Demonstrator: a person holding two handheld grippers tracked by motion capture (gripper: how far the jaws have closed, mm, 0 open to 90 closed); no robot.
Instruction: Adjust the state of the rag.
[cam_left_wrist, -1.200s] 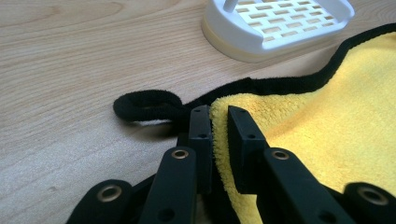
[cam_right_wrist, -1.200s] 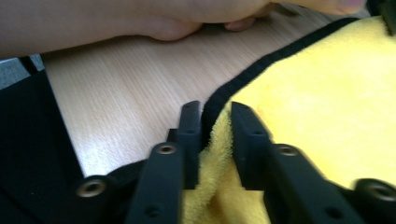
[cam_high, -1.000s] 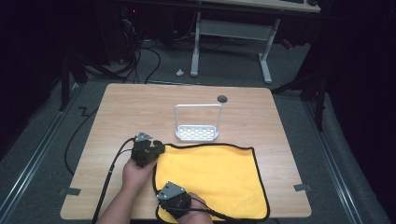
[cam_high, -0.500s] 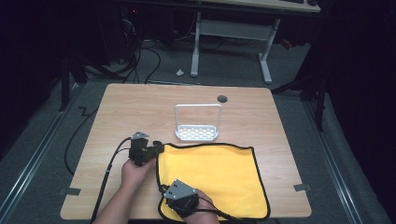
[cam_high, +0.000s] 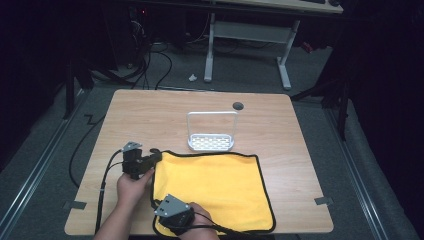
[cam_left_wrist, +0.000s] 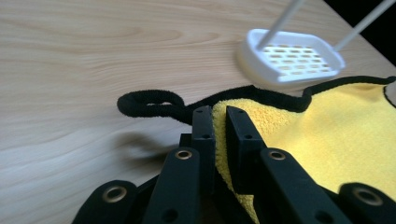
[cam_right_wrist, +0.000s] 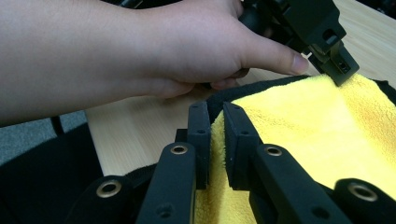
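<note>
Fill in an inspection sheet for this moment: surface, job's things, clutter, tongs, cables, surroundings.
Surface: light wooden table, bare apart from the items below.
Job's things: yellow cloth with black edging, lying flat at the near side; its black hanging loop rests on the wood at the left far corner.
Clutter: white perforated rack with a wire hoop, just beyond the cloth; dark round grommet farther back.
Tongs: left tongs pinch the cloth's left far corner; right tongs pinch its left near corner.
Cables: black cable trails from the left tongs over the table's left edge.
Surroundings: dark room, grey floor, white desk frame behind.
</note>
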